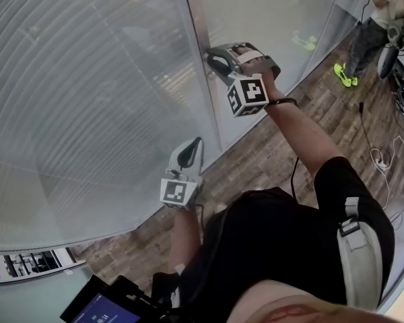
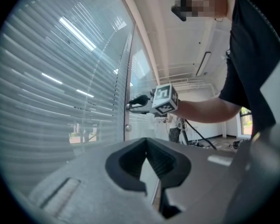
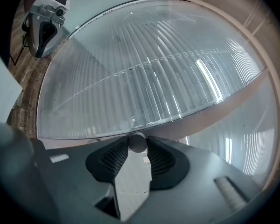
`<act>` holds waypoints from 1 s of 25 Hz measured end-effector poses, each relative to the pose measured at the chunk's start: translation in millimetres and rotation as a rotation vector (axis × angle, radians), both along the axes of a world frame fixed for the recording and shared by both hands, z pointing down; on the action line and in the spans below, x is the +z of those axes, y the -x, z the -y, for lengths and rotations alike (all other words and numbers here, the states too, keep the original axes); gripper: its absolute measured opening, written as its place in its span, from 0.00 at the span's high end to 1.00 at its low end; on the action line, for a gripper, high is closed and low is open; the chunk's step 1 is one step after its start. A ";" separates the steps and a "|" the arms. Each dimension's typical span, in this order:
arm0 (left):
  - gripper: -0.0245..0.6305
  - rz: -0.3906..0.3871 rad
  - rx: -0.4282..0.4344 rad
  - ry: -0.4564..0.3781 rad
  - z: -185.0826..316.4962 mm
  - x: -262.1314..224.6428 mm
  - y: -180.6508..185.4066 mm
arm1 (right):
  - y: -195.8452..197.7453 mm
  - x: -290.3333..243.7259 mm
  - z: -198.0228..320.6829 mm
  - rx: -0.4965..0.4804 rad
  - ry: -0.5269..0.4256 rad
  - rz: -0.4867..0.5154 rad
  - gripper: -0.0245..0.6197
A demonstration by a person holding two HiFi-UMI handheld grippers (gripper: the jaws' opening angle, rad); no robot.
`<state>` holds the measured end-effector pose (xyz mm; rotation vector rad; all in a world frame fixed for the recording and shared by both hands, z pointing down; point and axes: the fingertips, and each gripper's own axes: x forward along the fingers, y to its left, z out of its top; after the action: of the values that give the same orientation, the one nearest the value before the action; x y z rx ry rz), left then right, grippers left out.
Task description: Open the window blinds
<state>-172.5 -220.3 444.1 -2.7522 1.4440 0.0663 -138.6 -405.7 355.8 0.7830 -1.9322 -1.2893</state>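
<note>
The window blinds (image 1: 87,93) are pale horizontal slats behind glass, and they fill the left of the head view. My right gripper (image 1: 212,59) is held up at the upright window frame (image 1: 205,106). In the right gripper view its jaws (image 3: 137,143) are shut on a small round grey knob (image 3: 138,142) at the frame, with the blinds (image 3: 144,73) just beyond. My left gripper (image 1: 192,147) hangs lower, close to the glass but apart from it. Its jaws (image 2: 146,141) are shut with nothing between them. From there the right gripper (image 2: 133,104) shows at the frame.
Another small round knob (image 2: 127,127) sits on the frame below the right gripper. A wooden floor (image 1: 269,160) runs along the window. A person in yellow-green shoes (image 1: 345,76) stands at the far right, near cables (image 1: 380,157). A screen device (image 1: 101,308) is at the bottom left.
</note>
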 end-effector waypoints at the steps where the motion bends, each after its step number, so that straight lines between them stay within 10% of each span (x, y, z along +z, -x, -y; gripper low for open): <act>1: 0.96 0.004 0.004 0.001 1.0 -0.3 -2.9 | -2.8 -1.5 0.4 0.004 -0.001 0.002 0.76; 25: 0.96 0.013 0.070 0.025 1.0 -1.6 -13.3 | -12.7 -5.4 -6.6 0.038 0.077 0.131 0.76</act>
<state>-159.3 -221.3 442.5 -2.8173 1.3545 0.0322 -125.9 -399.0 350.4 0.8803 -2.0474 -1.1585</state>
